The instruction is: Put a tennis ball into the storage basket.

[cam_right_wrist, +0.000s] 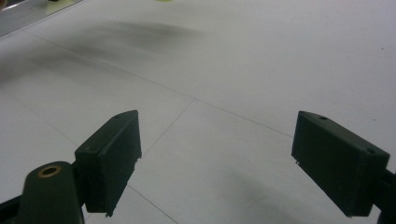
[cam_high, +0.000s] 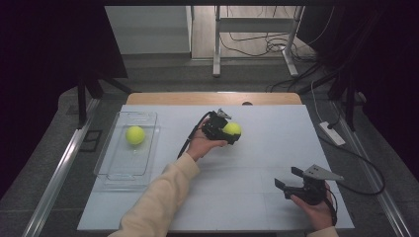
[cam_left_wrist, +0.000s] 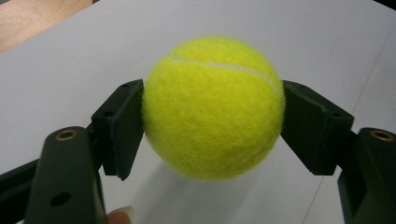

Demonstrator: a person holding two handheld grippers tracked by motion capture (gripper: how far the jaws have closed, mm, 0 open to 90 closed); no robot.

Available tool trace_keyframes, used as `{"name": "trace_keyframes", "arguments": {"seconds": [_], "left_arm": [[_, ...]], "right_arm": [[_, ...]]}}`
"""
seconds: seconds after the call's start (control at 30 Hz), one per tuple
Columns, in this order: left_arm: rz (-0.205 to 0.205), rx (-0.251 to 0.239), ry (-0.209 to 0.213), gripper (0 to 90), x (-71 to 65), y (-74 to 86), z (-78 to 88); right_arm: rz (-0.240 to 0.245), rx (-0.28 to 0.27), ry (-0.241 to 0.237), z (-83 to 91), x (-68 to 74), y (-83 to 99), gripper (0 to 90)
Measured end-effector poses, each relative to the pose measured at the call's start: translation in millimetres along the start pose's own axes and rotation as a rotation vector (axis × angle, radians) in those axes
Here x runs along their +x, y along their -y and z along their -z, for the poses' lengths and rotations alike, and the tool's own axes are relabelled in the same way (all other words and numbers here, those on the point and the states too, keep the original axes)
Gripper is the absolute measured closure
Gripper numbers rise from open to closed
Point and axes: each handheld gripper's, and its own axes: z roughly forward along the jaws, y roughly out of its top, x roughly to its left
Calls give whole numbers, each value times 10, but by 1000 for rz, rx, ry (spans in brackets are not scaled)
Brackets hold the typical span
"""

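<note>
Above the table [cam_high: 257,163], the left gripper [cam_left_wrist: 212,116] clamps a round tennis ball [cam_left_wrist: 213,107].

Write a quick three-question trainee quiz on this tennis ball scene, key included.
1. True or false: the left gripper is shut on a tennis ball.
2. Where does the other tennis ball lie? A) in the clear tray B) on the bare table C) between the right gripper's jaws
3. Fill in: the right gripper has its jaws ____, with nothing between them.

Key:
1. True; both pads press the ball's sides in the left gripper view.
2. A; it sits inside the tray at the table's left.
3. Open; bare white table shows between them.
</note>
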Motion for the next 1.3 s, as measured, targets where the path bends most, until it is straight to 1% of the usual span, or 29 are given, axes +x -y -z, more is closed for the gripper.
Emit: {"name": "trace_keyframes", "arguments": {"seconds": [0.23,0.47,0.73,0.9,1.3], "left_arm": [[6,-23,2,278,4,36,102],[-2,-47,9,277,-15,83,198],[3,-65,16,277,-22,121,251],[-1,-71,18,278,-18,137,285],[7,-97,22,278,-5,189,413]], "right_arm": [[1,2,1,-2,4,0,159],[2,2,2,-8,5,2,159],[5,8,3,-15,8,2,159],[2,9,5,-15,6,4,159],[0,4,5,-11,7,3,159]]}}
